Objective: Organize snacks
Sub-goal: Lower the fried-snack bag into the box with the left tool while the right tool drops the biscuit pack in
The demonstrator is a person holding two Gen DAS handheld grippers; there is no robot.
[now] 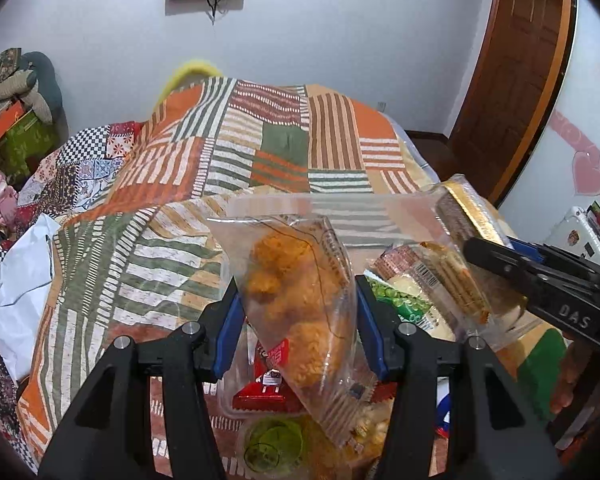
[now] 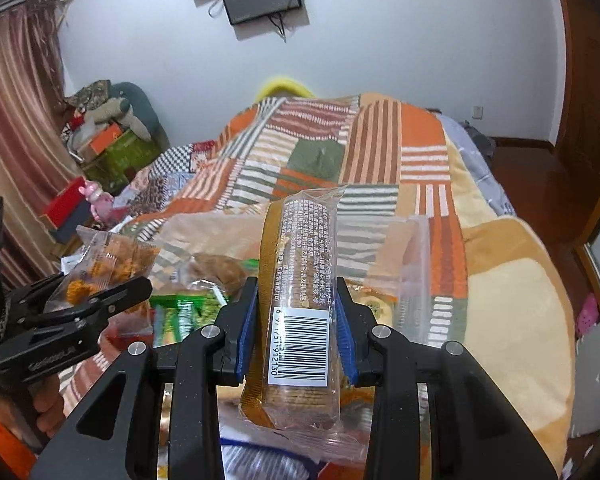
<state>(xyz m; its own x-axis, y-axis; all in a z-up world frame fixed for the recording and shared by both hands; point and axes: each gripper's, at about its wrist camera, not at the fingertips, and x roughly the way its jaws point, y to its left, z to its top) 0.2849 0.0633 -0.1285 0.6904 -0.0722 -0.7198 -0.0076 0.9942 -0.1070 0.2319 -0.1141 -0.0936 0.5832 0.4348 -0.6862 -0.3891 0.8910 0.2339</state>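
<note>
Over the clear box of snacks, we see left gripper clamping fried-snack bag, right gripper clamping biscuit pack.

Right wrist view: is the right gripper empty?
No, the right gripper is shut on a clear biscuit pack with a barcode.

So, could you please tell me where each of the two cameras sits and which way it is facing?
Left wrist: sits on the left claw, facing forward and down over a patchwork-covered bed toward a wall screen; its blue pads grip an orange puffed-snack bag; the right claw enters from the right.
Right wrist: sits on the right claw, facing the same bed and wall; its pads grip a barcoded biscuit pack; the left claw and a hand show at the left.
Shared: bed, wall screen, both snack packs, a clear container.
</note>
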